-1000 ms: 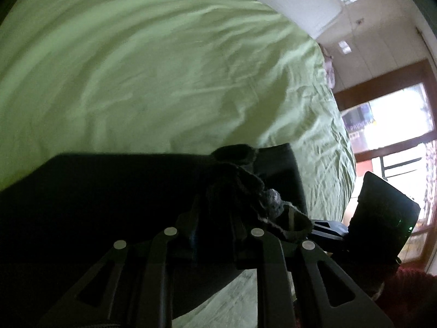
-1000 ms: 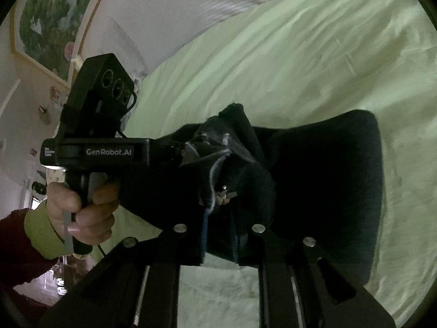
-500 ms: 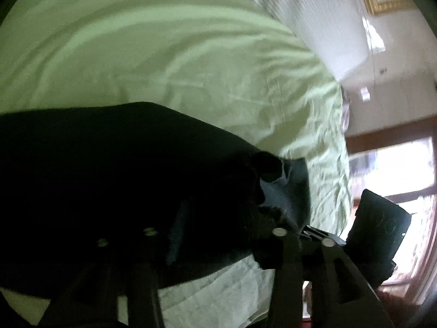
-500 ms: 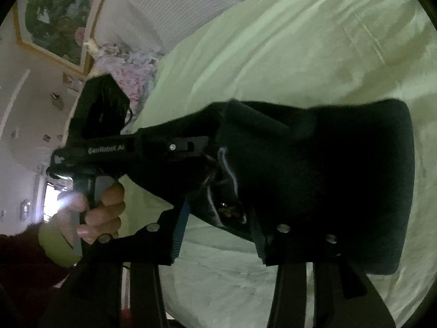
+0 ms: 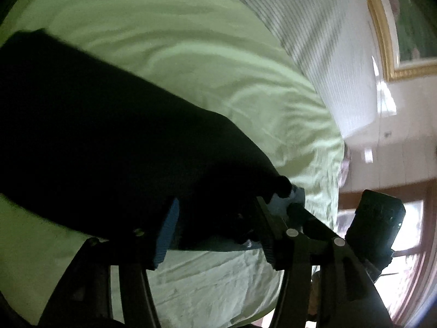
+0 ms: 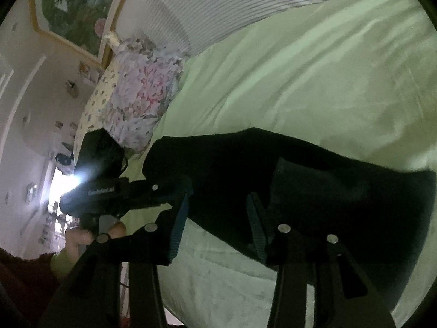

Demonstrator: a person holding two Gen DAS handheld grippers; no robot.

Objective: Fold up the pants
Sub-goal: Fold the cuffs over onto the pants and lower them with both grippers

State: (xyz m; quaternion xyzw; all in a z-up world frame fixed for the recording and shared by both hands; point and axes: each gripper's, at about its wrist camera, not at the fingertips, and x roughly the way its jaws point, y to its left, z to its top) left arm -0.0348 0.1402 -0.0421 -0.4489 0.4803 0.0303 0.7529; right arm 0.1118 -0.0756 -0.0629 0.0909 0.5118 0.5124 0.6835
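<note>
Green bedsheet (image 6: 314,76), black pants (image 5: 109,142) — apparently folded, blurred — both grippers' fingers spread wide

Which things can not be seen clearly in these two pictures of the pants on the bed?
- Left wrist view: the pants are one black mass; folds, seams and layers cannot be read, and the picture edge cuts the cloth at left.
- Left wrist view: the left gripper has wide-apart fingers, but darkness hides any contact with the cloth.
- Right wrist view: the right gripper likewise; window glare washes out the other gripper's body.
</note>
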